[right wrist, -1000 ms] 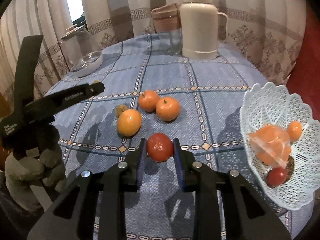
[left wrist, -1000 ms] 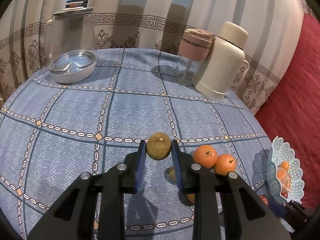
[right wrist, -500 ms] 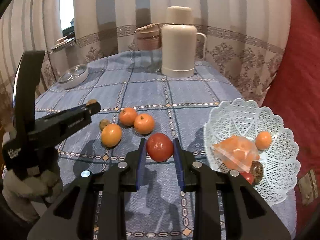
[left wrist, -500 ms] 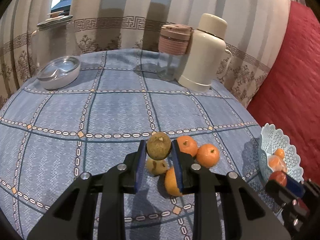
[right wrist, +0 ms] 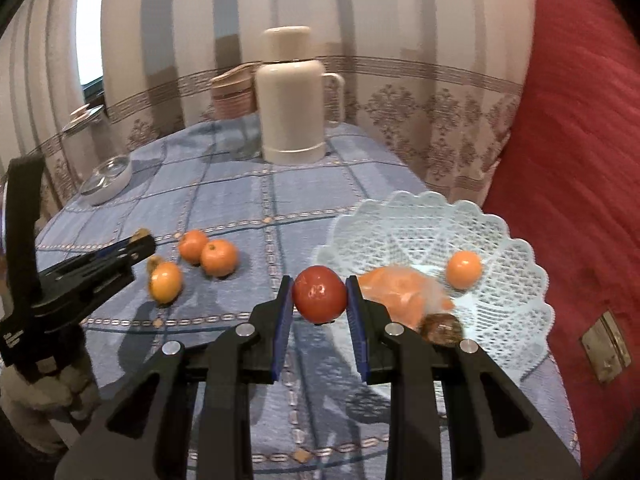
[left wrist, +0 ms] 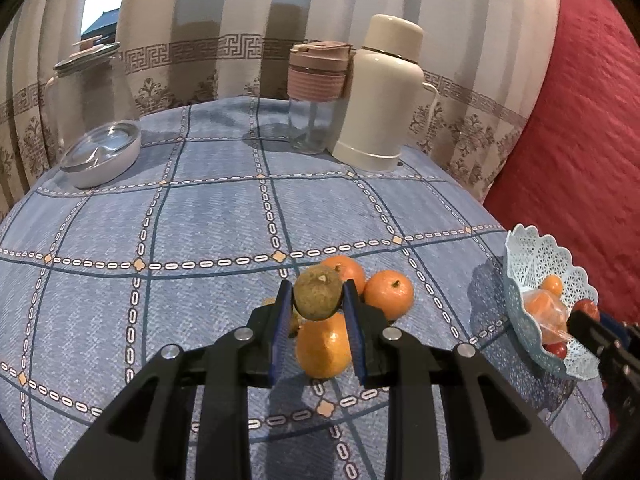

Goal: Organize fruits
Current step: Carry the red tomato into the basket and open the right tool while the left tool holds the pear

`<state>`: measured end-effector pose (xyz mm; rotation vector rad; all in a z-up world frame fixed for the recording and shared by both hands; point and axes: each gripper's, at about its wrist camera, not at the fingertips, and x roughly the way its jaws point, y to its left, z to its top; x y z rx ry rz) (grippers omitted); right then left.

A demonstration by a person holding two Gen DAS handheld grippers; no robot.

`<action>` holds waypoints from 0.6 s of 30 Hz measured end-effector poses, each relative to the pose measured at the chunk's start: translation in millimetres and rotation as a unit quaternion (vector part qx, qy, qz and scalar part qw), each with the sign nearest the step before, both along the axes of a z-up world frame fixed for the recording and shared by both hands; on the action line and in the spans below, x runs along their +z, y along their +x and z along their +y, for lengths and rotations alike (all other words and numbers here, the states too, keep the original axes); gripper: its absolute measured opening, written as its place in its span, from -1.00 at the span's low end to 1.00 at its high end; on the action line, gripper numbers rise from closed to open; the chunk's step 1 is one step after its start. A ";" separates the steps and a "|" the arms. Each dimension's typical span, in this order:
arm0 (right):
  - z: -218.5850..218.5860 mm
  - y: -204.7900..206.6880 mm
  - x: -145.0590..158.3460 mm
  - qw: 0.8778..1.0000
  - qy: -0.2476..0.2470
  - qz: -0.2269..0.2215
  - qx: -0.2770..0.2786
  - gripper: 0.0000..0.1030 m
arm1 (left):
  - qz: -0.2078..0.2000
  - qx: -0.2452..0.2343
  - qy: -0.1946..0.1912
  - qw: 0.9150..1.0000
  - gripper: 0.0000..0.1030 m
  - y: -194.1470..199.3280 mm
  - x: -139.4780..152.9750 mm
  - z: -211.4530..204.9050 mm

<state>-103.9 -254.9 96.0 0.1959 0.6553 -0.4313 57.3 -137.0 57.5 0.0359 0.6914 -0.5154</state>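
Two claws, each loaded: right claw grips a round red fruit, now nearer the white lattice plastic basket; left claw clamps a rough brown-green fruit, now above three loose oranges on the blue checked counter. Path appears unobstructed; cream thermos stands well apart.

Round table covered in a blue cloth with a chain-pattern grid, ahead of both grippers. Striped beige curtains with a Greek-key band and floral motifs hang beyond its far edge. Daylight enters through a gap in the curtains, far left of the left gripper. Red textured upholstery stands right of the right gripper.
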 end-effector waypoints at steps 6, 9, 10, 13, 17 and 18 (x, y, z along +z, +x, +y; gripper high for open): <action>-24.0 -17.7 -4.3 0.999 0.002 0.003 -0.035 -0.47 | -0.003 -0.011 0.011 1.000 -0.50 -7.0 -3.0 -7.7; -35.0 -24.5 -6.0 0.999 0.006 0.002 -0.049 -0.47 | -0.007 -0.018 0.017 1.000 -0.50 -10.4 -4.0 -11.6; -37.1 -25.6 -6.6 0.999 0.006 0.002 -0.052 -0.47 | -0.008 -0.020 0.021 1.000 -0.50 -11.5 -5.1 -13.7; -46.5 -31.6 -9.2 0.998 0.009 0.003 -0.064 -0.47 | -0.007 -0.023 0.025 0.999 -0.50 -13.7 -7.7 -16.4; -55.9 -38.1 -13.0 0.997 0.013 0.004 -0.076 -0.47 | -0.010 -0.028 0.029 0.999 -0.50 -17.7 -9.2 -19.1; -57.8 -39.2 -13.9 0.997 0.014 0.004 -0.078 -0.47 | -0.010 -0.029 0.030 0.999 -0.50 -18.6 -9.6 -19.4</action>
